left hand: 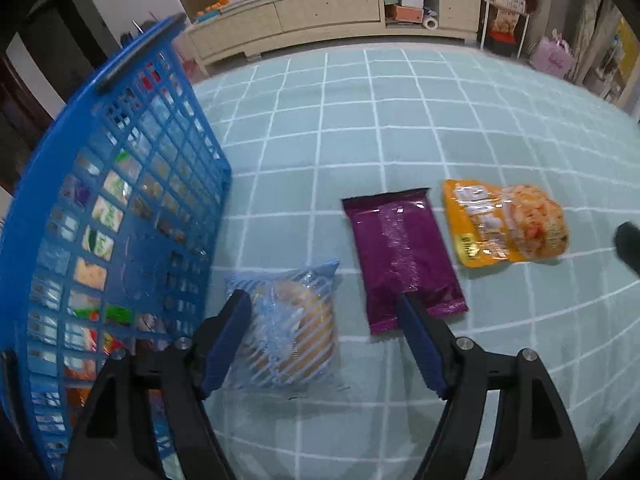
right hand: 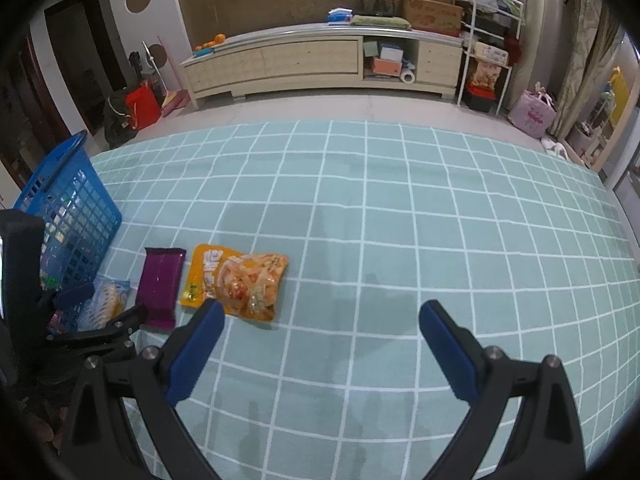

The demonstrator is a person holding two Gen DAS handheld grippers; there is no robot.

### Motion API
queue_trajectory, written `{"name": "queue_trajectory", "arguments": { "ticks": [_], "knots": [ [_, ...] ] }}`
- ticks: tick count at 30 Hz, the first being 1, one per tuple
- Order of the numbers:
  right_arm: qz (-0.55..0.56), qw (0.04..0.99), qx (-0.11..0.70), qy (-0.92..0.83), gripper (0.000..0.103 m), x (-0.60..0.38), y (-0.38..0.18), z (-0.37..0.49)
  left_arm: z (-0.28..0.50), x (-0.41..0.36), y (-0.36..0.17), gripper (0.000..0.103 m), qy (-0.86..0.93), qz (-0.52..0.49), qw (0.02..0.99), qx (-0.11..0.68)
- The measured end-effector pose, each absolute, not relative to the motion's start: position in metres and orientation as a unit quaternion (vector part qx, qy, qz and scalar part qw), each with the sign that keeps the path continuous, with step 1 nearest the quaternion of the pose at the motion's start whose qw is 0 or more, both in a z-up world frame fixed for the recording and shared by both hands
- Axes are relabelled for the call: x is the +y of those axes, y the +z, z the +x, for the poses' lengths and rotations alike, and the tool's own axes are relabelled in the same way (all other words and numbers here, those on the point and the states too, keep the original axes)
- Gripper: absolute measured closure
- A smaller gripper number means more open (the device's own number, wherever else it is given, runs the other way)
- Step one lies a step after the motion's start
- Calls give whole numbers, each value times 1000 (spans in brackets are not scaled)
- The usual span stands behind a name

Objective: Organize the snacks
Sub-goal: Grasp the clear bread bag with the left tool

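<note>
A clear snack bag with pale blue diagonal stripes [left hand: 288, 332], holding something round and golden, lies flat on a mint-green cloth with a white grid [left hand: 400, 128]. It sits just beside the near corner of a blue plastic lattice basket [left hand: 132, 184], whose wall shows several coloured packets already inside.

The left gripper [left hand: 324, 308] hangs low over this bag with its blue-padded fingers spread wide and nothing held. One finger [left hand: 228, 340] overlaps the bag's left edge next to the basket; the other lies across the lower end of a purple foil packet [left hand: 404, 252] to the right. Beyond the purple packet, a short gap away, lies an orange pouch [left hand: 504, 224] printed with a noodle-like dish.

In the right wrist view, the right gripper [right hand: 322, 320] is also wide open and empty, hovering above bare cloth to the right of the three packets. A low cream cabinet [right hand: 320, 64] stands against the far wall.

The step in hand appears to be picking up the striped bag for the basket. To do it well, the left gripper likely needs to shift slightly towards the basket so that both fingers bracket only the striped bag, clear of the purple packet. A gentle squeeze across the bag's middle would suit best, since the film looks slippery and the contents may crush.
</note>
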State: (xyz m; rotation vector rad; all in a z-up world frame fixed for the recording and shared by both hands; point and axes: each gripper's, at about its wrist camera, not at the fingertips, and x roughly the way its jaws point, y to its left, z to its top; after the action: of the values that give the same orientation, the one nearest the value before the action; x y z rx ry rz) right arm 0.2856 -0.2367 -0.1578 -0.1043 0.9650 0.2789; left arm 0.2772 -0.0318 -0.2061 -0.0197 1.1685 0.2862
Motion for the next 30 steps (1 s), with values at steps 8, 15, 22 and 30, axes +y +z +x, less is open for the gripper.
{"name": "queue_trajectory", "arguments": {
  "ticks": [8,15,22,30],
  "knots": [
    [-39,871,469,139,4,-236,-159,286,263,-44,-203,30,68,-26,834,547],
    [-33,866,478,142,4,-234,-164,288,262,-30,-191,30,77,-25,832,549],
    [-34,864,480,146,4,-230,-166,286,268,-10,-209,29,83,-65,805,583],
    [-30,862,484,147,4,-230,-166,287,270,-4,-220,47,83,-71,798,593]
  ]
}}
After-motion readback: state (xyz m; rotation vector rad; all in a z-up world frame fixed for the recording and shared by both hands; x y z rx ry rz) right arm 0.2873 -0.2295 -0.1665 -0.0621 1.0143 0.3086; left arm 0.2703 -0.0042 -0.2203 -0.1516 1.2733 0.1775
